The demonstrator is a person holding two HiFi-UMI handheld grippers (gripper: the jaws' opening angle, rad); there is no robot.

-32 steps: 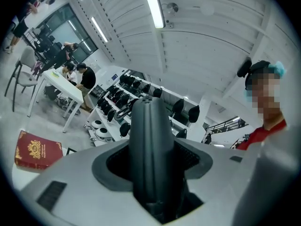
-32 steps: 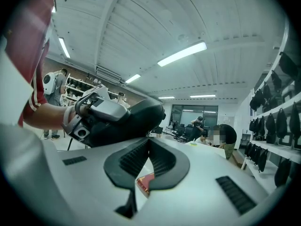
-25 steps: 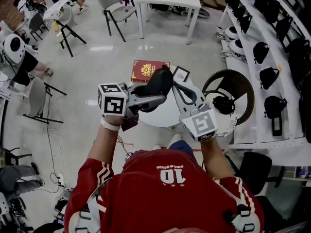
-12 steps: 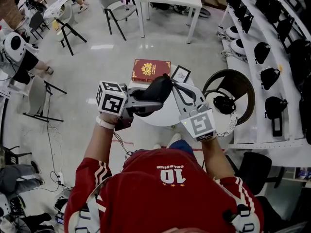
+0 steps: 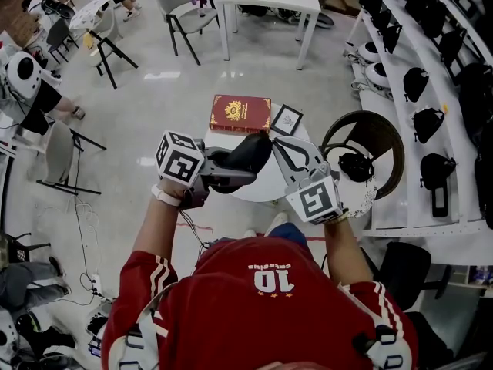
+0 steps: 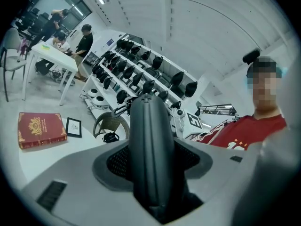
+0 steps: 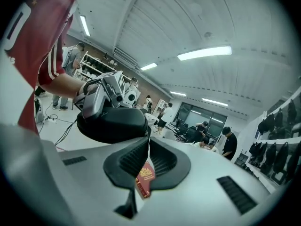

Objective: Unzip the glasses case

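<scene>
Glasses case (image 5: 246, 153), zipped closed with its contents hidden, held above the round white bench (image 5: 262, 185). Left tool (image 5: 235, 169) is clenched across the case's body; right tool (image 5: 273, 143) has its jaws drawn almost together on the case's end. A red book (image 5: 240, 112) and a small framed picture (image 5: 286, 119) lie on the bench.
</scene>
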